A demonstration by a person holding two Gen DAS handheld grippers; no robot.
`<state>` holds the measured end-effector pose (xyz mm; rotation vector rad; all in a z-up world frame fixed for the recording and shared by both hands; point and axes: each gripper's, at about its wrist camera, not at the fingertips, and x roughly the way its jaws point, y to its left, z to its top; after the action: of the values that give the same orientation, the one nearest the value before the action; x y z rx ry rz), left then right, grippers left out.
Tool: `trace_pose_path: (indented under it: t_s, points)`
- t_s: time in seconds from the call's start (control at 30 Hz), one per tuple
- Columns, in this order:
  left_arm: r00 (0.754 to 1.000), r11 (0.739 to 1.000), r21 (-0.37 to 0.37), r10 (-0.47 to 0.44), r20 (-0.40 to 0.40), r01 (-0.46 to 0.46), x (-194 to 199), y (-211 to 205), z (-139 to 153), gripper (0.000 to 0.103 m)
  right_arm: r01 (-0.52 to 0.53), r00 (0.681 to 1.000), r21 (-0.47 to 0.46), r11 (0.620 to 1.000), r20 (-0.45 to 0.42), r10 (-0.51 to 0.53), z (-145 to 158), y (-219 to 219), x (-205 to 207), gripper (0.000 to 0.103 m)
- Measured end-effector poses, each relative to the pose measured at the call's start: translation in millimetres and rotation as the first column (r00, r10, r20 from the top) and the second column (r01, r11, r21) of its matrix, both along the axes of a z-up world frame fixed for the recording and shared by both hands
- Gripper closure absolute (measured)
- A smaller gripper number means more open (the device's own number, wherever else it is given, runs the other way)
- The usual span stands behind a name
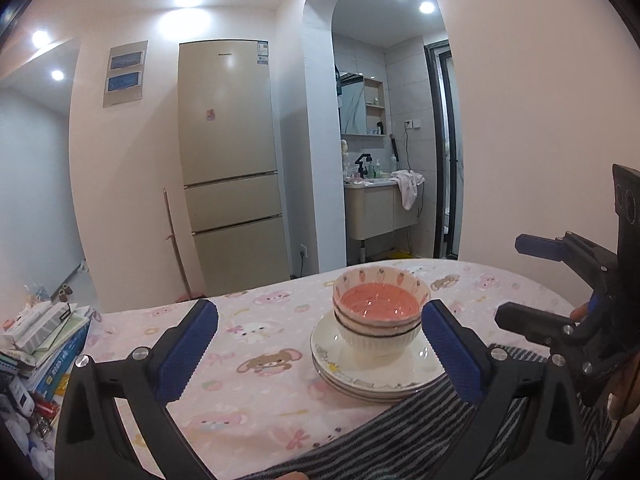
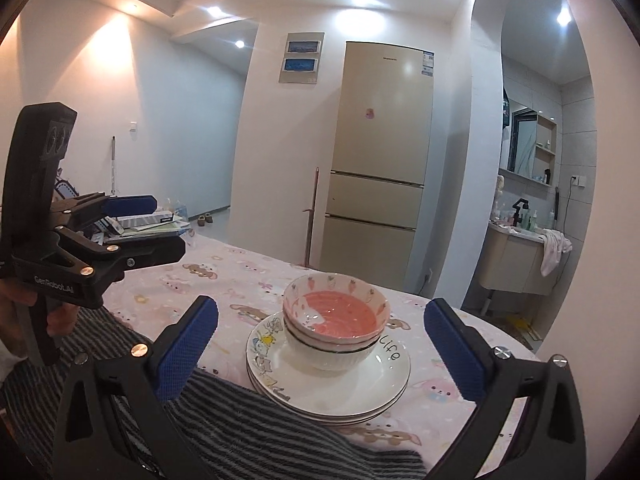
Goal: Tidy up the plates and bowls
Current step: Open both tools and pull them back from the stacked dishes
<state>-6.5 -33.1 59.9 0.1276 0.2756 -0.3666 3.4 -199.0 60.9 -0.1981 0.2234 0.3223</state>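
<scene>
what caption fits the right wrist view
Open right tool facing bowls stacked on plates on a table.

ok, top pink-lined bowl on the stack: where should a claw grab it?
Pinch the rim of the pink-lined strawberry-print bowl, one finger inside and one outside, coming from above on the near side. It nests in the white ribbed bowls, so its wall is buried; only the rim stands proud.

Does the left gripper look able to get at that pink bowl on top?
Probably yes. The left gripper is open, the pink bowl tops the stack just ahead, and nothing lies between.
</scene>
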Motion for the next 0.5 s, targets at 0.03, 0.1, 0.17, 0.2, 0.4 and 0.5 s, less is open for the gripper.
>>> trace_pose_path:
  t_s: [0.03,0.1,0.17,0.2,0.4,0.5]
  points:
    - [1.000,1.000,0.004,0.017,-0.010,-0.017,1,1,-5,0.000,0.004,1.000,0.006,1.000,-0.002,-0.004,-5,2,1,0.000]
    - [0.999,1.000,0.006,0.015,-0.033,-0.015,-4,2,-14,0.000,0.012,1.000,0.034,0.999,-0.017,-0.011,-12,-1,3,0.000]
    - [0.999,1.000,0.006,0.015,-0.041,-0.015,-8,4,-25,0.000,0.018,1.000,0.057,0.998,-0.026,-0.016,-19,-4,2,0.000]
    - [0.999,1.000,0.017,0.021,-0.044,-0.020,-9,5,-31,0.000,0.025,0.999,0.054,0.998,-0.030,-0.023,-23,-3,1,0.000]
    - [0.996,0.999,0.013,0.039,-0.080,-0.038,-2,7,-54,0.000,0.056,0.996,-0.022,0.998,-0.069,-0.057,-59,5,10,0.000]
    - [0.994,0.999,-0.006,0.045,-0.098,-0.046,0,12,-55,0.000,0.053,0.990,-0.032,0.998,-0.129,-0.056,-62,6,20,0.000]
